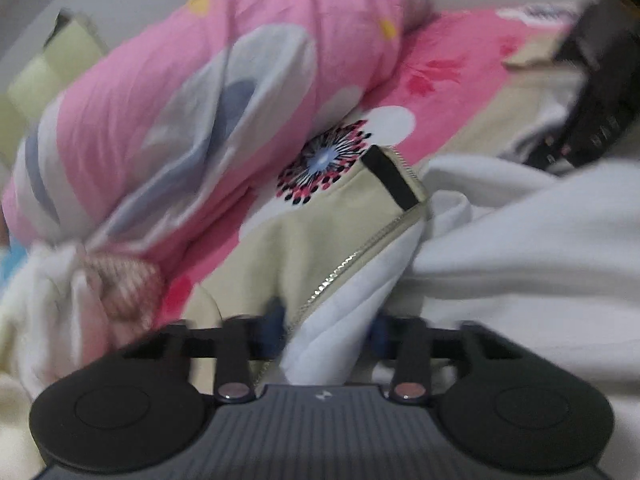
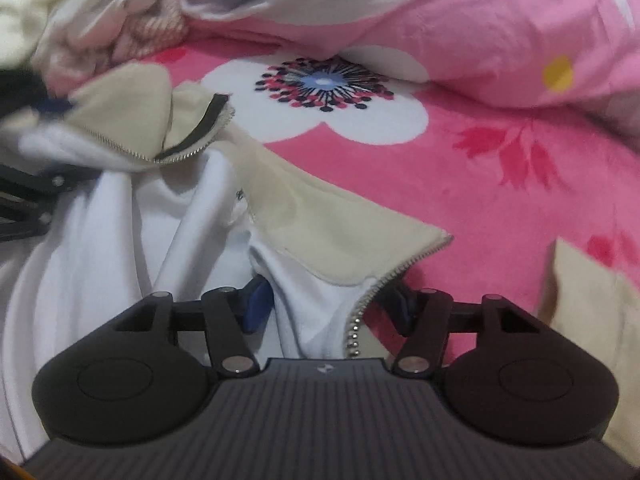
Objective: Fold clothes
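A cream zip-up jacket (image 1: 320, 240) with white lining and a black collar tab lies bunched on the bed. My left gripper (image 1: 327, 322) is shut on one zipper edge, and the white lining fills the gap between its blue pads (image 1: 276, 320). In the right wrist view the other zipper edge of the jacket (image 2: 332, 232) runs down into my right gripper (image 2: 328, 304), which is shut on it. The left gripper's black linkage (image 2: 36, 196) shows at the left edge of that view, close by. The right gripper (image 1: 592, 100) appears blurred at the upper right of the left wrist view.
Beneath the jacket lies a pink floral bedsheet (image 2: 480, 184). A rolled pink quilt (image 1: 180, 100) lies behind it. A pile of other pale and striped clothes (image 1: 88, 292) sits beside the quilt. A beige cloth (image 2: 588, 312) lies at the right.
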Tool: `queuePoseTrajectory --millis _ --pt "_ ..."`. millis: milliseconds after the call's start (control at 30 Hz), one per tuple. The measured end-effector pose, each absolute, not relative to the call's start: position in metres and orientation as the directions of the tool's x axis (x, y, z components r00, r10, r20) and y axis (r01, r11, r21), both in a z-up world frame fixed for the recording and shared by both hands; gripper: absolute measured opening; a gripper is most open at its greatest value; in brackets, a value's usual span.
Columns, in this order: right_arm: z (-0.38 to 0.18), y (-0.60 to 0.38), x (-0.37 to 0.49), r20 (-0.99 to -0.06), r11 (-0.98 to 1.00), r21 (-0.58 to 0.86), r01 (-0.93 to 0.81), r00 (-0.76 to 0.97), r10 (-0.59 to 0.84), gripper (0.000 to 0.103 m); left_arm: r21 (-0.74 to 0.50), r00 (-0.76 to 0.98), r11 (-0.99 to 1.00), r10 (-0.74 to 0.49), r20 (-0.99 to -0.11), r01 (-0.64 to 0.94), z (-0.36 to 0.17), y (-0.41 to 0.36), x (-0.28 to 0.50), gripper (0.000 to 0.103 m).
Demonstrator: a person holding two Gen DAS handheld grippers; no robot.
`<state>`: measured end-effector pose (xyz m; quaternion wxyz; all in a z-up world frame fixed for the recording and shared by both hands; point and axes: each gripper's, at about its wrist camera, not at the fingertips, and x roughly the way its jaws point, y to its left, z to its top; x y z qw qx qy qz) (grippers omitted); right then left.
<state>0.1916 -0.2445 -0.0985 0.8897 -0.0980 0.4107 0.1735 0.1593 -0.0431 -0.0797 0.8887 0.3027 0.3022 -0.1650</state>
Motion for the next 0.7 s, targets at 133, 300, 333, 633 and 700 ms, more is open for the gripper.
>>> queuePoseTrajectory --millis 133,300,333,633,700 --pt "-0.089 -0.223 0.175 -0.694 0.901 -0.206 -0.382 0.706 0.141 0.008 0.382 0.803 0.823 -0.141 -0.579 0.421 -0.054 -0.028 0.158 0.018" --pt "-0.057 -0.229 0.177 -0.517 0.877 -0.428 -0.218 0.855 -0.039 0.005 0.41 0.882 0.852 -0.118 -0.456 0.326 -0.018 -0.022 0.16 0.008" --pt "-0.048 -0.237 0.182 -0.489 0.883 -0.437 -0.174 0.869 -0.071 0.005 0.423 0.9 0.857 -0.1 -0.423 0.294 -0.012 -0.021 0.163 0.008" --pt "0.001 -0.288 0.256 -0.304 0.842 -0.536 0.063 0.916 -0.261 0.004 0.362 0.95 0.926 0.007 -0.313 0.112 0.021 -0.002 0.219 0.008" --pt "0.008 -0.289 0.271 -0.253 0.817 -0.569 0.098 0.924 -0.287 0.004 0.355 0.958 0.931 0.025 -0.285 0.082 0.027 0.001 0.229 0.008"
